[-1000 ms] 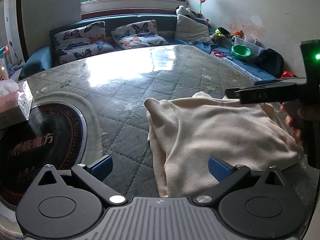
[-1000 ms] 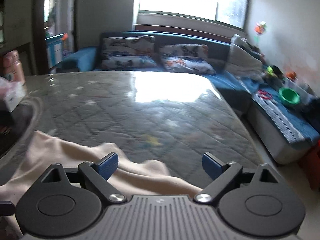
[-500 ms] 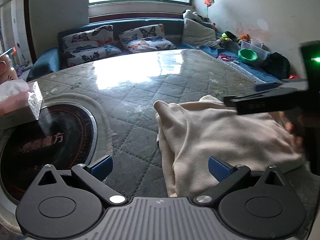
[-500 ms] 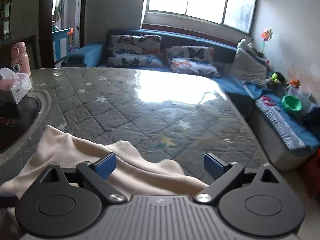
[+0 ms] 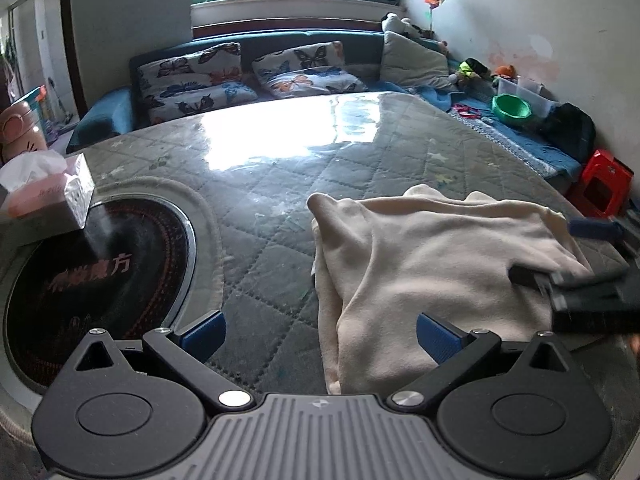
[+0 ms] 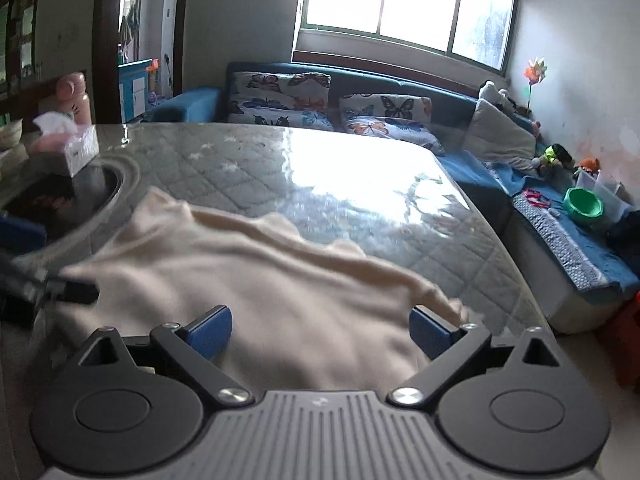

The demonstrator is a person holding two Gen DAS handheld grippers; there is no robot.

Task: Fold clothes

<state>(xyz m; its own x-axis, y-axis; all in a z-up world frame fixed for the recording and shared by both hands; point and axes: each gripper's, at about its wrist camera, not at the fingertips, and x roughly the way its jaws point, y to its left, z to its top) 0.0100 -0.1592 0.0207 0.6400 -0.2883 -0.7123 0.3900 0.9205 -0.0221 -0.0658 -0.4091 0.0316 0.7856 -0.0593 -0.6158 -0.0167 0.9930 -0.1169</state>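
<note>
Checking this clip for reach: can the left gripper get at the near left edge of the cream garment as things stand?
Probably yes. The left gripper is open, with the cream garment folded edge lying right ahead between its fingers on the quilted table. Nothing sits between them; the right gripper is over the garment's far side.

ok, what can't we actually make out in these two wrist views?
- Near hem of the cream garment: left wrist view, hidden behind the left gripper body.
- Right gripper: left wrist view, blurred and cut by the right edge; contact with the cloth unclear.
- Garment type and fold count: right wrist view, motion blur.
- Print on the tissue box: too small.
</note>
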